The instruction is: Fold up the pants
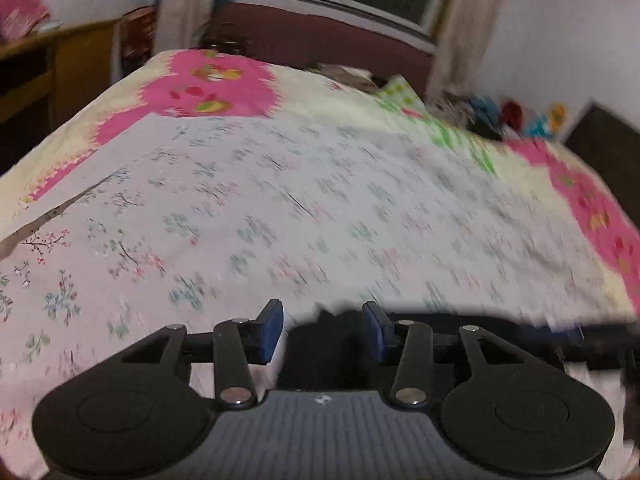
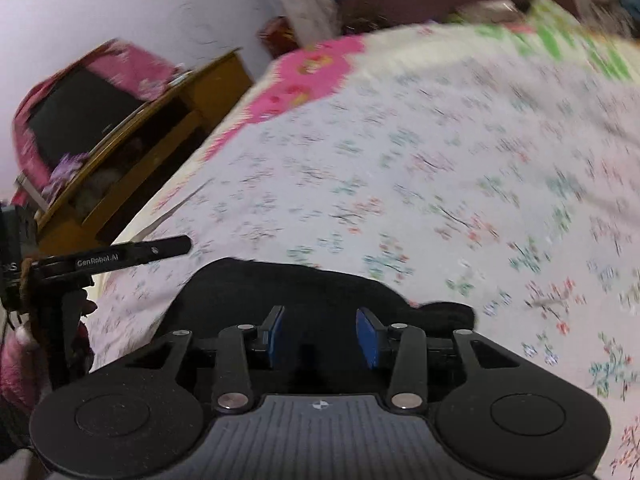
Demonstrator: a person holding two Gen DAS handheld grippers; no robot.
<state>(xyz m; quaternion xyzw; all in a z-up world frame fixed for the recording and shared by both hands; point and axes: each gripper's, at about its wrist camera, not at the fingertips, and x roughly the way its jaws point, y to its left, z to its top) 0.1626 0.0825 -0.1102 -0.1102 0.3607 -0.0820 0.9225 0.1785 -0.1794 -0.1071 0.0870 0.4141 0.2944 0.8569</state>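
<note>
The black pants (image 1: 500, 340) lie along the near edge of the bed, on a white floral sheet (image 1: 280, 208). My left gripper (image 1: 323, 330) hangs just above them with its blue pads apart. A bunch of black cloth sits between the pads, close to the right pad, and a strip of sheet shows beside the left pad. In the right wrist view the pants (image 2: 280, 284) form a dark heap under my right gripper (image 2: 322, 336). Its jaws stand open over the cloth and neither pad presses on it. Both views are blurred.
The sheet covers a pink and cream quilt (image 1: 224, 80) on a bed with a maroon headboard (image 1: 320, 36). A wooden desk (image 2: 160, 128) holds a TV under a pink cover (image 2: 80, 108) on the left. Clothes (image 1: 512, 116) are piled at the far right. The other device's black bar (image 2: 120, 256) reaches in.
</note>
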